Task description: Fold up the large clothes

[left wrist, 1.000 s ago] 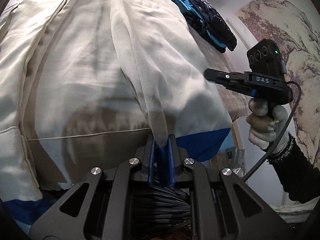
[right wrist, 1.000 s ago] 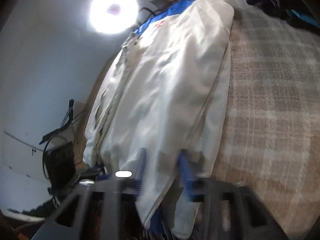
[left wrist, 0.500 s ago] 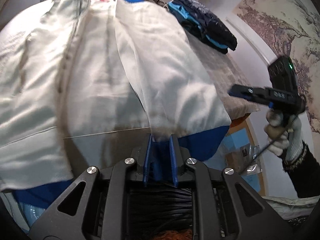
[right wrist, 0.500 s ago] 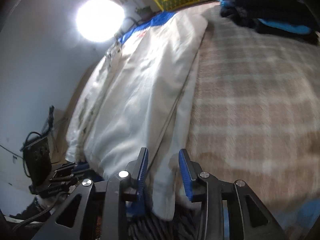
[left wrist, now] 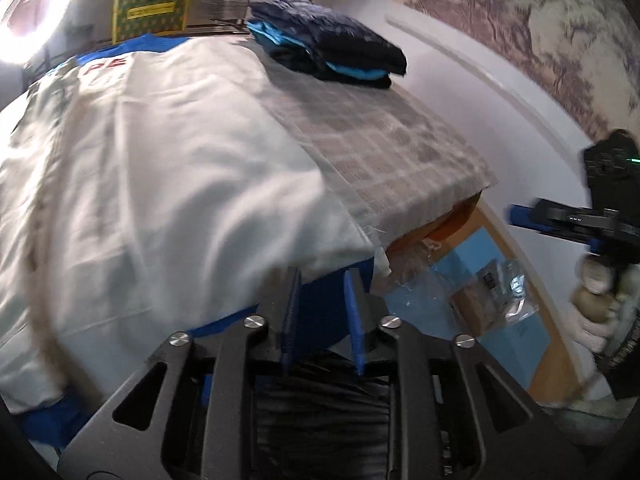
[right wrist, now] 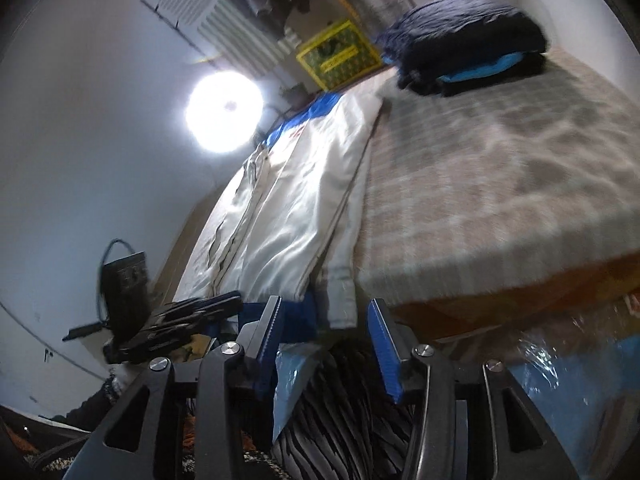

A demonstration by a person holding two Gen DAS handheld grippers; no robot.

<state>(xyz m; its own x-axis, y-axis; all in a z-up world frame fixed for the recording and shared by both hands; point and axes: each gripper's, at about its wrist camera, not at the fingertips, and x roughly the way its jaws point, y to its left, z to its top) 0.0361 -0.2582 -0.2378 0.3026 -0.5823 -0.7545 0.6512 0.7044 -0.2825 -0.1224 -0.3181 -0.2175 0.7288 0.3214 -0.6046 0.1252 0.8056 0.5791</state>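
- left gripper (left wrist: 322, 280): fingers spread a moderate gap, nothing between them, just off the near edge of the counter where the jacket's blue hem hangs.
- right gripper (right wrist: 324, 316): fingers wide apart, holding nothing; a loose pale cuff of the jacket dangles at the near edge in line with the gap, contact unclear.
- white jacket (left wrist: 160, 168): lies flat along the left side of the counter, near hem over the near edge, collar toward the far edge; side panel and sleeve already laid inward, zip line running lengthwise.
- Step in hand, my read: lengthwise fold set down, next is re-gripping the near hem for the crosswise fold.
- Doing it well: pinch both near hem corners through all layers, tuck the dangling cuff in first, lift level, carry toward the collar, keep the edges stacked so the layers don't slide.
- checked counter cover (left wrist: 384, 140): bare on the right side.
- folded dark-and-blue pile (left wrist: 332, 50): at the far right corner, well apart from the jacket.
- Writing: red letters near the jacket's collar, looks like "PE", the rest cut off; yellow sign (left wrist: 150, 6) past the far edge, text too small to read.
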